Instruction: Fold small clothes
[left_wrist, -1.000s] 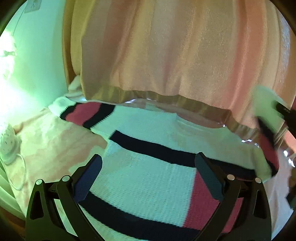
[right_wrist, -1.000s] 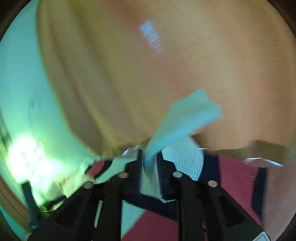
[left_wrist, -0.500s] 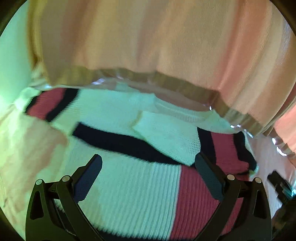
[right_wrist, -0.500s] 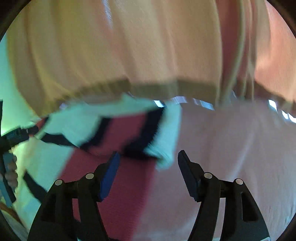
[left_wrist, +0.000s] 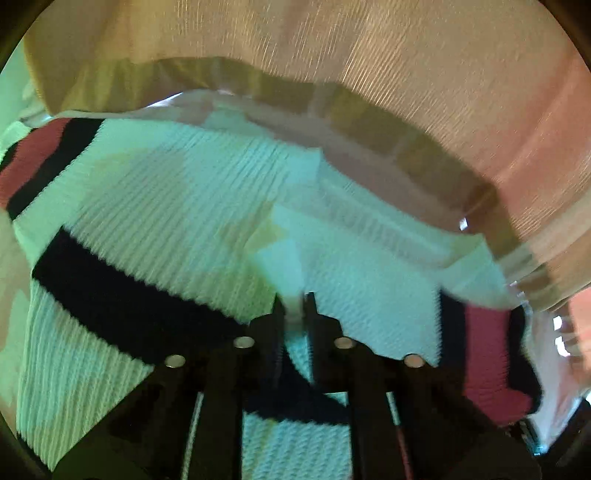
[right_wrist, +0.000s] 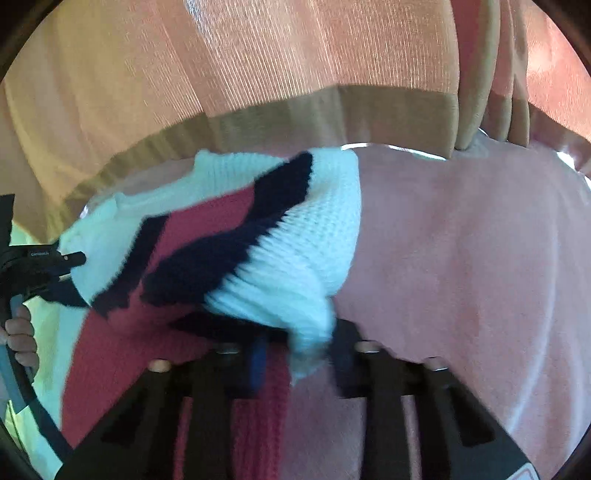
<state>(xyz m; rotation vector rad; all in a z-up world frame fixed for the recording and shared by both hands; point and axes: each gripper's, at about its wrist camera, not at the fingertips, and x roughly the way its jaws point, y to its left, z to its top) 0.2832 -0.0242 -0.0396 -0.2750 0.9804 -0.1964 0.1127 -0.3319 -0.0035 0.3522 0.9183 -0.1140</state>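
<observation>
A striped knit sweater (left_wrist: 177, 206) in white, navy and red lies spread on a pink-covered surface (right_wrist: 461, 258) below a hanging peach curtain (left_wrist: 369, 55), which serves as the backdrop in both views.

In the left wrist view, the left gripper (left_wrist: 294, 314) has its fingers drawn together on a pinch of white knit, near the folded-in white sleeve end that lies over the sweater's body just below the curtain's hem. A navy stripe runs across the body on the side away from the curtain, and the other sleeve, banded red and navy, stretches out flat along the hem at the frame's left edge. Only this view shows that flat sleeve and the broad white chest of the garment.

The right wrist view shows what the left cannot: the folded sleeve (right_wrist: 258, 236) from the outer side, its white cuff bunched between the right gripper's (right_wrist: 299, 354) fingers, which stand narrow and are closing around it; motion blur hides whether they press it yet. Only here do the bare pink cover beside the sweater, below the curtain, and at the frame's left edge the person's hand (right_wrist: 20, 339) around the left gripper's handle, come into sight.
</observation>
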